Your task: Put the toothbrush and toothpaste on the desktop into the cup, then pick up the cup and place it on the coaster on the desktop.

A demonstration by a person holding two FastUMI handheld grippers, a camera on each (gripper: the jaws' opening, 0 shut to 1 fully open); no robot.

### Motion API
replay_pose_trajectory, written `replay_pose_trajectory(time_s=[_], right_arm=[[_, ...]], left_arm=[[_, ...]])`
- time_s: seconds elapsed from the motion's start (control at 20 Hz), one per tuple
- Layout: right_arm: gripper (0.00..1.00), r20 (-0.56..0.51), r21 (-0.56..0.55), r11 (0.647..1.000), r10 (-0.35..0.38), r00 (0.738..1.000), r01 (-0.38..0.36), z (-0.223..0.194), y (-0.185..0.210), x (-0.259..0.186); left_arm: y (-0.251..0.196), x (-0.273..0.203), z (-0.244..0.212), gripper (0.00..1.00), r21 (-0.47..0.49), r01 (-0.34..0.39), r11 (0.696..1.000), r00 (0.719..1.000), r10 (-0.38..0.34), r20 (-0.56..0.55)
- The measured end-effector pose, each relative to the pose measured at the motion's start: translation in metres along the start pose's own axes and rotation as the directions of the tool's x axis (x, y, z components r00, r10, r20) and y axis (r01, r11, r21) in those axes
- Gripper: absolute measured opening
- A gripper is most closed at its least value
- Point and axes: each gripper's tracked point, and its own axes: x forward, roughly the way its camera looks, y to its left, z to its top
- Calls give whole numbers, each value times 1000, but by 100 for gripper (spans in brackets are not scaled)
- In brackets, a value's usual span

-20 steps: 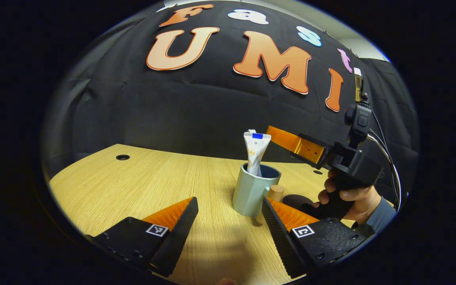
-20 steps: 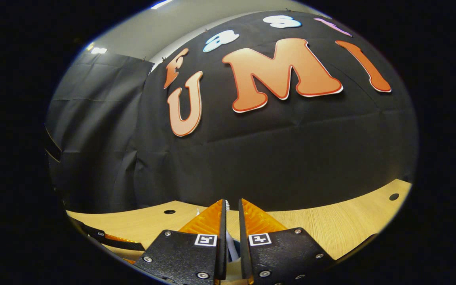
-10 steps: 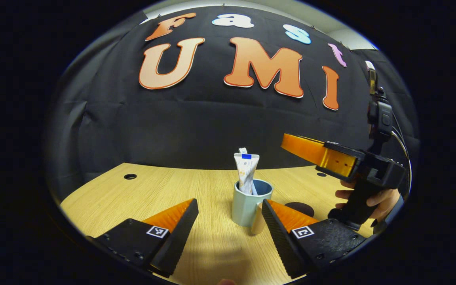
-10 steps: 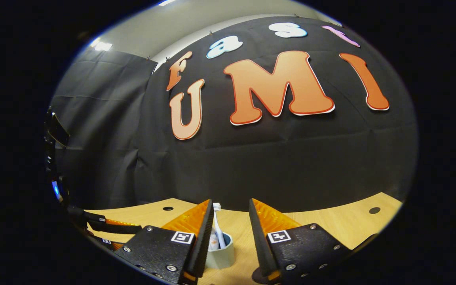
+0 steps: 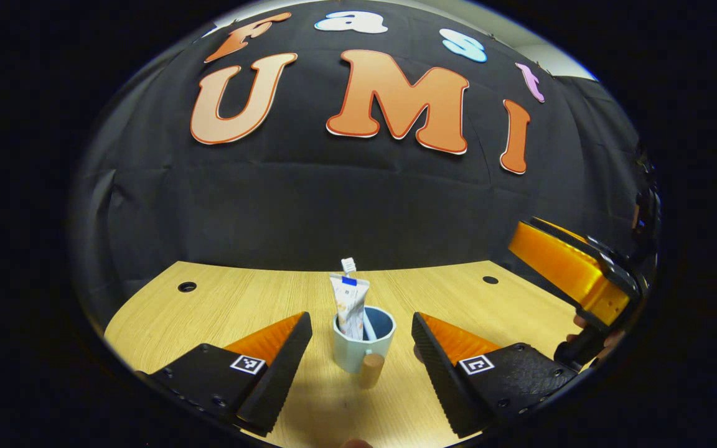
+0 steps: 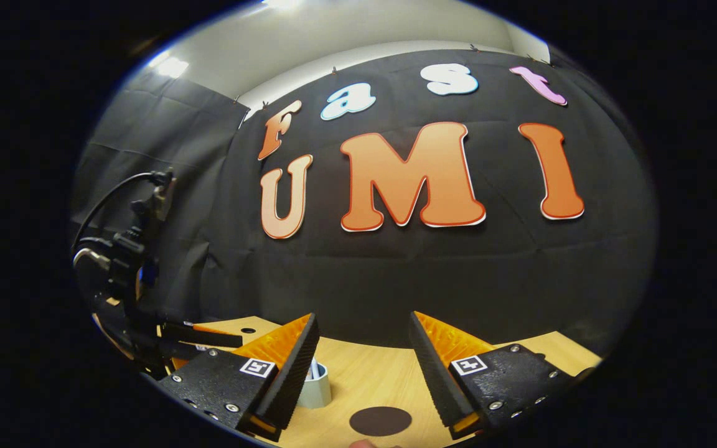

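Both tongs, left (image 5: 361,345) and right (image 6: 363,367), gape empty; cup (image 5: 361,345) looks rigid but top-heavy with toothpaste (image 5: 350,305), so I'd pinch its walls.

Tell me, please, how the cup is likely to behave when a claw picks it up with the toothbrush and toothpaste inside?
The cup looks rigid, so a grip should hold. The toothpaste and toothbrush stand well above its rim, so it is probably top-heavy and may tip if tilted. Its smooth walls might slip; the wooden handle could help.
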Motion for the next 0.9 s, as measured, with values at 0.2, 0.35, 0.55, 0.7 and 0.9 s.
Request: replay_pose_trajectory(time_s=[0.2,0.35,0.55,0.7,0.9], right_arm=[[88,-6,-46,999,-12,1000,11,16,-21,-26],[90,-21,-61,998,-16,1000,15,24,-30,-45],[92,-7,-103,994,-41,999,40,38,-41,-69],[93,4,-104,994,-44,999,44,47,-45,-84],[95,19,-123,990,-62,998,64,59,-55,-92]], left_arm=[[-16,10,14,96,-32,24,999,996,-26,-81],[-11,21,8,97,-9,-11,1000,982,9,-186],[-5,34,-29,97,-59,-61,996,919,33,-394],[-3,44,-53,97,-27,-90,996,875,66,-480],[3,52,-79,97,20,-116,993,815,107,-569]])
